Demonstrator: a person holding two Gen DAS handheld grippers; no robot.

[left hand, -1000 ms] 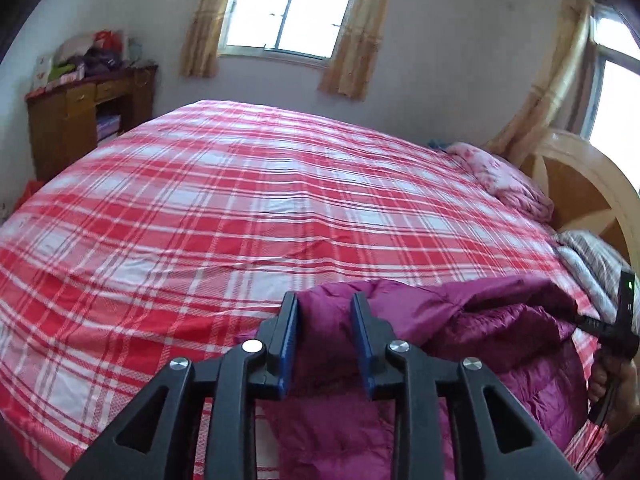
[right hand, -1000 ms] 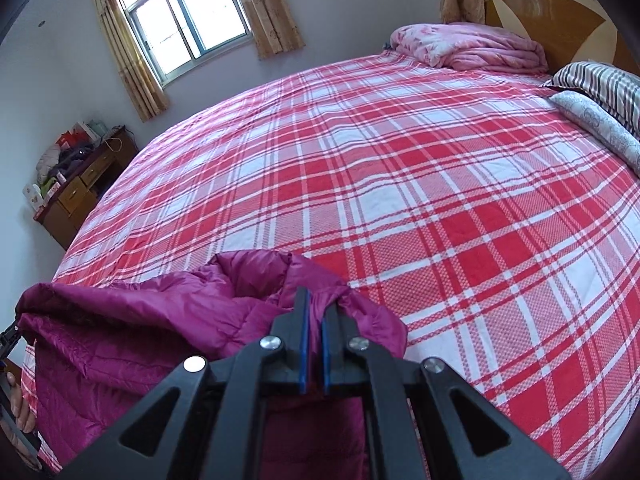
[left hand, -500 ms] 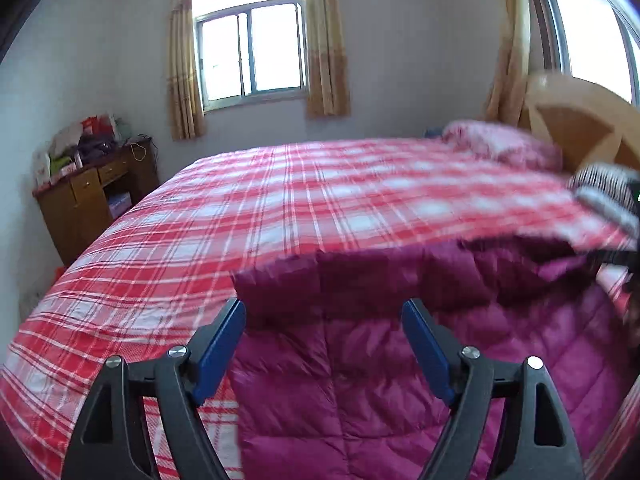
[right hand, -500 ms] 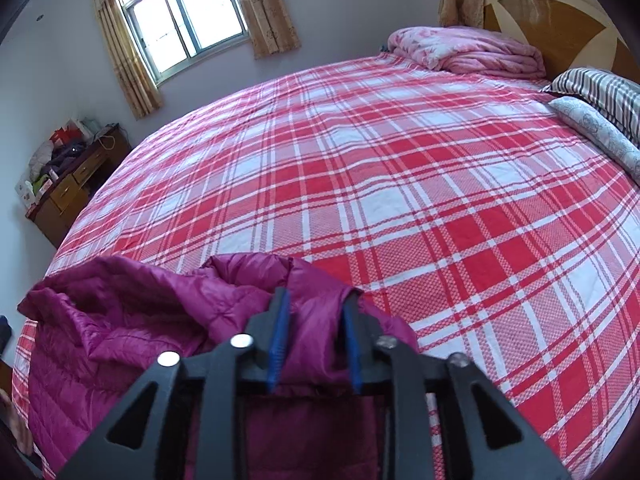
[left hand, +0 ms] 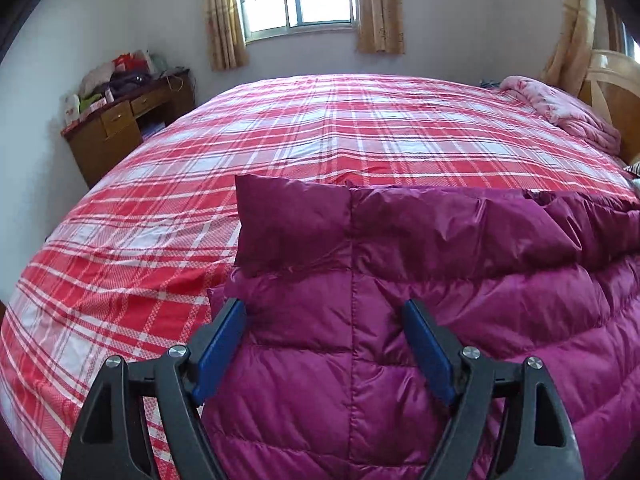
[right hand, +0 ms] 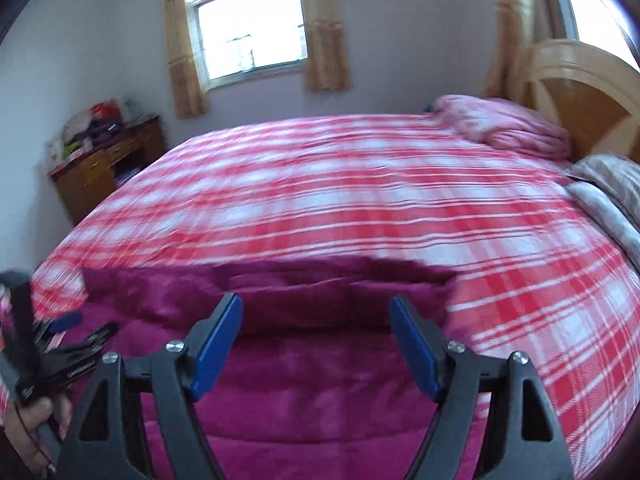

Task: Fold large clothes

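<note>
Magenta quilted jacket [left hand: 420, 320] lies flat on plaid bedspread [left hand: 320, 140] at its near edge, beneath and ahead of left gripper [left hand: 325, 320] and right gripper [right hand: 316, 316], both spread wide, gripping nothing.

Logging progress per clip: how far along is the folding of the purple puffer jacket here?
Done: the purple quilted puffer jacket lies on the red plaid bedspread with one flap folded over along its far edge. In hand: nothing; the left gripper and right gripper are both open above it. Left: further folds; it looks broad, not compact.
</note>
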